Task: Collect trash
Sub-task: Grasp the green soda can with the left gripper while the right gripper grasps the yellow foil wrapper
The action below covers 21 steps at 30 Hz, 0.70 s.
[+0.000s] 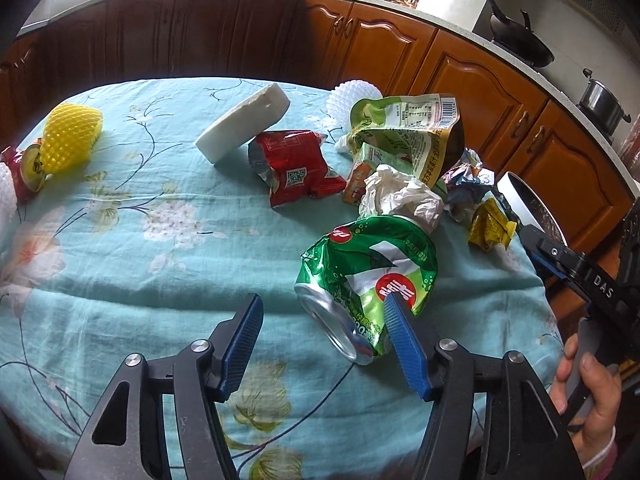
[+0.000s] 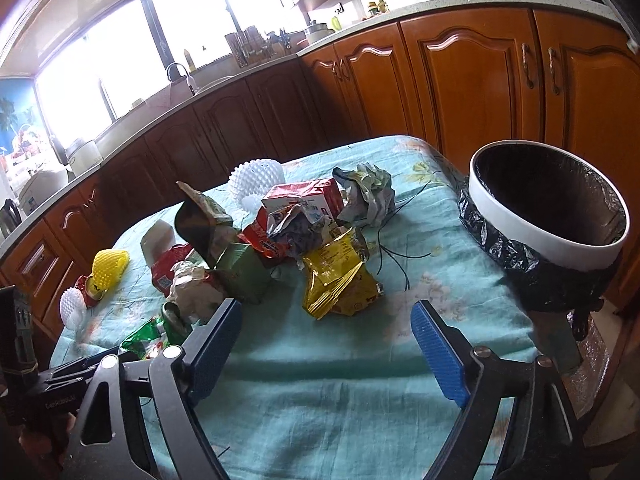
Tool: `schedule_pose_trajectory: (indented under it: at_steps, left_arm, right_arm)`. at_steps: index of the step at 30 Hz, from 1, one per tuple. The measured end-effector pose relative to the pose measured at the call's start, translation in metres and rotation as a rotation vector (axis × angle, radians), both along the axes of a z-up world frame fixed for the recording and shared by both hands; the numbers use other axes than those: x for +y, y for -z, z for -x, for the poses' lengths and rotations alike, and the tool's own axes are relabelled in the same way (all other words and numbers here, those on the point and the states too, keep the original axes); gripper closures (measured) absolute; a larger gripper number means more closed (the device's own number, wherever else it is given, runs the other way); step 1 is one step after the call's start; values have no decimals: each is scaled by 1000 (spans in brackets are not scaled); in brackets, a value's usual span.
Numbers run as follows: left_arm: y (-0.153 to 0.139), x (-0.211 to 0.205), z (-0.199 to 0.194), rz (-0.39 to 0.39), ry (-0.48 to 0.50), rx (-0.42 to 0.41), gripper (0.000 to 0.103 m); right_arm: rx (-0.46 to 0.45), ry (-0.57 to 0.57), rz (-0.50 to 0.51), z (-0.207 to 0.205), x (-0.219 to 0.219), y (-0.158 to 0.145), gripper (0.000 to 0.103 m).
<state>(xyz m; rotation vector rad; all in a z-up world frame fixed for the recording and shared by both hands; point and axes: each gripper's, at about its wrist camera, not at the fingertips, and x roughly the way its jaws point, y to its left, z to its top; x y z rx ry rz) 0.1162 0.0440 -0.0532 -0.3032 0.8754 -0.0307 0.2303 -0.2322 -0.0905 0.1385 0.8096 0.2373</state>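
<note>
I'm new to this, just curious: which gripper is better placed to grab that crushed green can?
Left. The left gripper hangs open right at the green can; the right gripper faces the yellow wrapper.

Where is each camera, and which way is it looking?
Left wrist: on the left gripper, low over the table, facing the crushed green can; a hand shows.
Right wrist: on the right gripper, facing the yellow wrapper and bin.
Both show the green can, table and cabinets.
</note>
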Motion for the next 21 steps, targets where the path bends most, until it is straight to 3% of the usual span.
schedule_pose_trajectory:
  at_steps: [3, 5, 9, 11, 21]
  left_arm:
    - [2, -2, -8, -3, 21, 8, 56]
    - [2, -4, -11, 3, 36, 4, 67]
    - [2, -8, -14, -21, 56, -2, 71]
    - [1, -9, -12, -25, 66, -6, 72]
    - [-15, -20, 7, -12, 125, -52, 73]
  right_arm:
    - [38, -1, -6, -17, -1, 8, 22]
    - [60, -8, -8, -26, 0, 13, 30]
    - [88, -22, -3, -35, 1, 19, 62]
    - [84, -29, -3, -33, 1, 19, 71]
    - [36, -42, -50, -3, -3, 1, 74]
